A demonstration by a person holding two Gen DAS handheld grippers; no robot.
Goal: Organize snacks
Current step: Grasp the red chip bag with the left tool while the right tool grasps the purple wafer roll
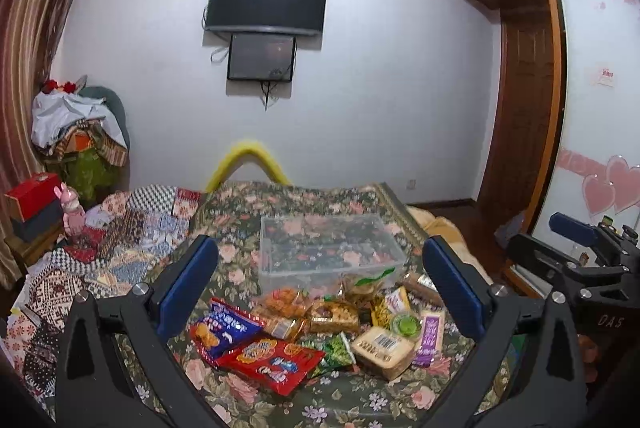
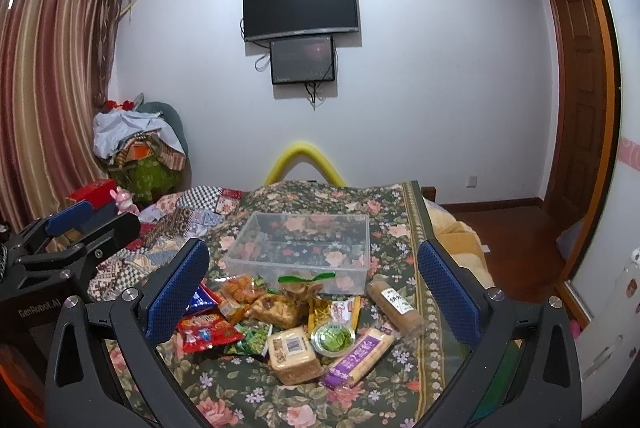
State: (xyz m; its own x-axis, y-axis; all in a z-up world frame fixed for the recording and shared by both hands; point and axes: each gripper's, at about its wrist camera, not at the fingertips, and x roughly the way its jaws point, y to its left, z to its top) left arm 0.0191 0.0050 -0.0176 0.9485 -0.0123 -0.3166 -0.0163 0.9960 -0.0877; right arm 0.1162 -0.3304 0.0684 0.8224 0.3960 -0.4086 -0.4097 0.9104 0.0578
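Note:
A pile of snacks lies on a floral tablecloth (image 1: pixel 248 400) in front of a clear plastic box (image 1: pixel 330 248). In it are a red chip bag (image 1: pixel 274 358), a blue bag (image 1: pixel 224 328), a tan cake pack (image 1: pixel 384 350), a green jelly cup (image 1: pixel 406 324) and a purple bar (image 1: pixel 430 338). The right wrist view shows the box (image 2: pixel 300 248), cake pack (image 2: pixel 294 354), jelly cup (image 2: pixel 333 338), purple bar (image 2: pixel 358 354) and a brown roll (image 2: pixel 396 308). My left gripper (image 1: pixel 320 288) and right gripper (image 2: pixel 312 292) are both open and empty, held above the pile.
A patchwork bedspread (image 1: pixel 132 228) lies left of the table. A yellow chair back (image 1: pixel 248 164) stands behind the table. A wardrobe (image 1: pixel 520 88) and sliding door are at the right. Each gripper shows at the edge of the other's view.

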